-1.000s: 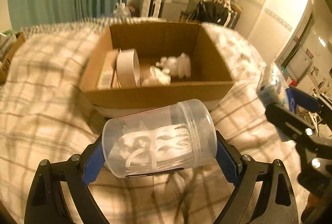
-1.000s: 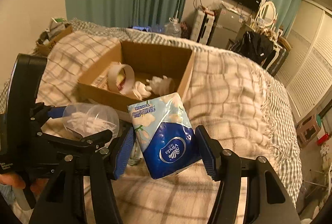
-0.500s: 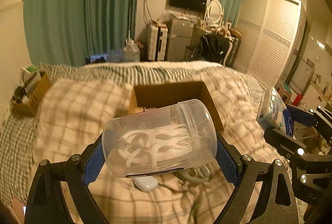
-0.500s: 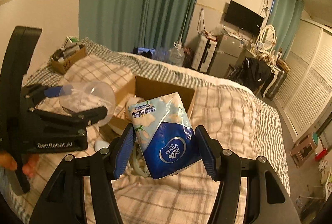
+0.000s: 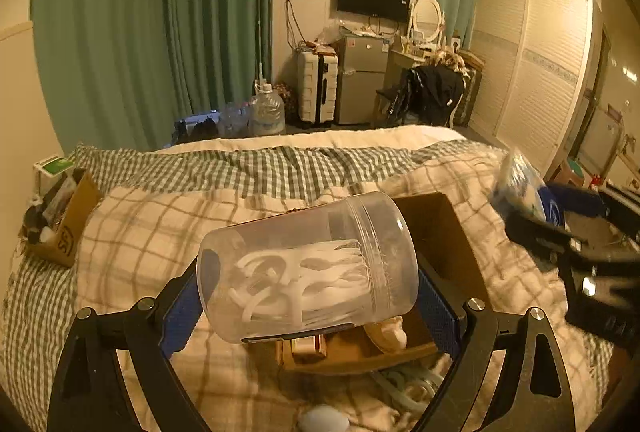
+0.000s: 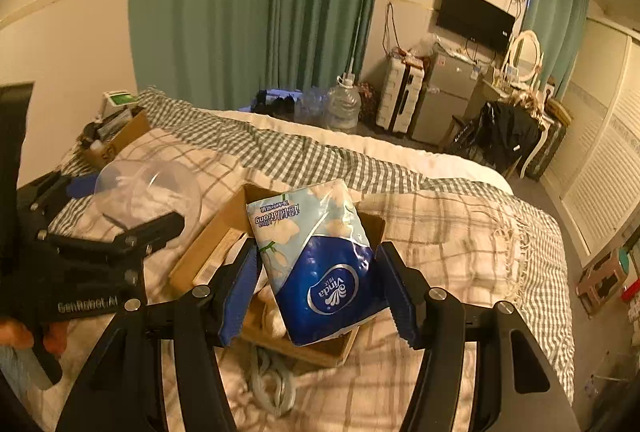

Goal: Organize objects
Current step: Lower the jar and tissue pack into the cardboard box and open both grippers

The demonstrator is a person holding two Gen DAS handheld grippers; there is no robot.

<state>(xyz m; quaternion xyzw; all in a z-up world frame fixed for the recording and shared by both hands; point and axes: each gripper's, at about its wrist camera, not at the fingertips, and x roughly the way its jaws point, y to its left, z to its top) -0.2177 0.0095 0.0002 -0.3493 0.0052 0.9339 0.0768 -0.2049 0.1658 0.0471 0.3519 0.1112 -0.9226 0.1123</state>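
Observation:
My left gripper (image 5: pixel 308 292) is shut on a clear plastic jar (image 5: pixel 308 268) of white floss picks, held sideways above the near left part of the open cardboard box (image 5: pixel 440 232). The jar also shows in the right wrist view (image 6: pixel 148 192). My right gripper (image 6: pixel 320 288) is shut on a blue and white Vinda tissue pack (image 6: pixel 316 256), held above the same box (image 6: pixel 208 256). The tissue pack shows at the right edge of the left wrist view (image 5: pixel 524 188).
The box lies on a plaid blanket (image 5: pixel 152 232) on a bed. A smaller carton (image 5: pixel 64 228) of clutter sits at the bed's far left. A white oval object (image 5: pixel 324 418) and a pale cable (image 6: pixel 272 380) lie in front of the box. Furniture stands beyond the bed.
Both grippers have risen and pulled back with their loads. The box now looks smaller and lower, partly hidden behind the jar and the tissue pack.

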